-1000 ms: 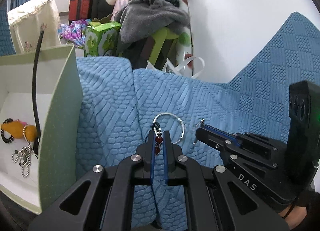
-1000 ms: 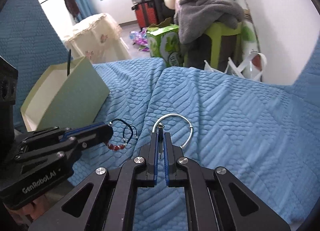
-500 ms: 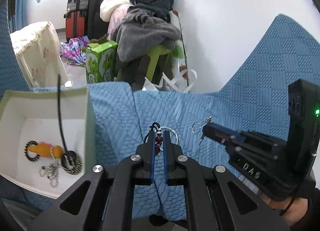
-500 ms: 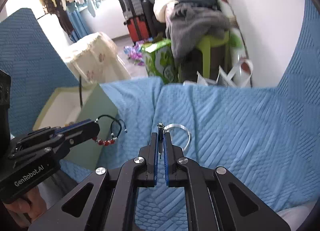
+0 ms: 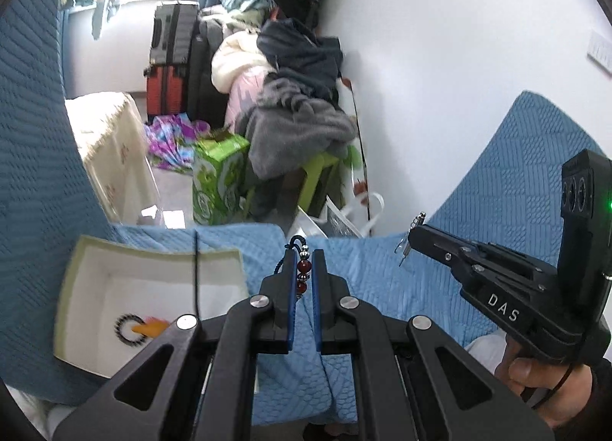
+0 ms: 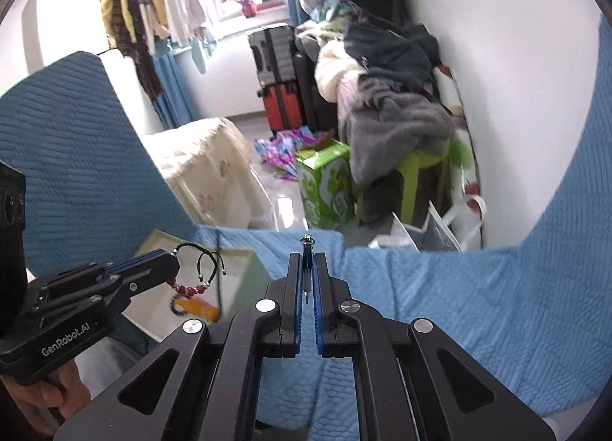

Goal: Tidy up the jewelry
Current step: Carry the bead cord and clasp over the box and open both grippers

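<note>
Some pieces already lie in the pale open box [image 5: 95, 280] at 9 o'clock, while the left tool [image 5: 305, 265] pinches a red-bead cord bracelet [image 5: 302, 272] and the right tool [image 6: 306, 269] pinches a thin silver ring piece [image 6: 306, 240], both not yet inside.

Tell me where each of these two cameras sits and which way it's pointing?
Left wrist: on the left gripper, looking along its fingers, shut on a red-bead bracelet; the right gripper and hand show.
Right wrist: on the right gripper, shut on a silver bangle; the left gripper shows.
Both share the box and blue blanket.
</note>
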`<state>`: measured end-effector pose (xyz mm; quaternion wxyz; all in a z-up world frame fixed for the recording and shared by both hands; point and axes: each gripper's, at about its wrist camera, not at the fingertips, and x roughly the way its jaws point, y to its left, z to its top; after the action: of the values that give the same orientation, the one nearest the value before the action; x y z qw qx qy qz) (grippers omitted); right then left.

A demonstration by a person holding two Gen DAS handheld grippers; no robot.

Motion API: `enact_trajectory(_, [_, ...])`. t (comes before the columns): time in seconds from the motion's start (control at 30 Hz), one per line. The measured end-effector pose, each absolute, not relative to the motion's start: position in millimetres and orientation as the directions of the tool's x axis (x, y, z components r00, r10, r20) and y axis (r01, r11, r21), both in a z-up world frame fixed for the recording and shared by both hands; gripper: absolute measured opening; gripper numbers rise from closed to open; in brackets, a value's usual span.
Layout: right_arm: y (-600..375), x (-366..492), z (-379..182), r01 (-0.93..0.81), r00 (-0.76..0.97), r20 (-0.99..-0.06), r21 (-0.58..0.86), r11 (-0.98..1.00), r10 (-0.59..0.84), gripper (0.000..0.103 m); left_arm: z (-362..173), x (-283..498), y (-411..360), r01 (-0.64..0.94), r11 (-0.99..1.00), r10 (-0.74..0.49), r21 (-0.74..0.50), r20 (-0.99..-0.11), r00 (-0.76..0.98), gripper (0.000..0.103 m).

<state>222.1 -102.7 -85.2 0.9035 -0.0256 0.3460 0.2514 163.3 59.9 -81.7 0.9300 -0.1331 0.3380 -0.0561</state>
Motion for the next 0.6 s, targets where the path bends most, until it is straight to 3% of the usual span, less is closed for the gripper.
enact_trajectory(0.3, [-53.4, 214.5, -69.9, -0.550, 0.609, -0.611, 0.134, 0.824, 0.506, 0.003, -64.8, 147.5, 103.5, -0.038, 0.966, -0.124, -0.257, -0.584, 0.802, 0.007])
enact_trajectory(0.6, [-4.7, 215.4, -120.0, -0.597, 0.507, -0.684, 0.159, 0.786, 0.524, 0.003, -110.4, 145.6, 146.0, -0.144, 0.963, -0.045, -0.228, -0.661, 0.749, 0.007])
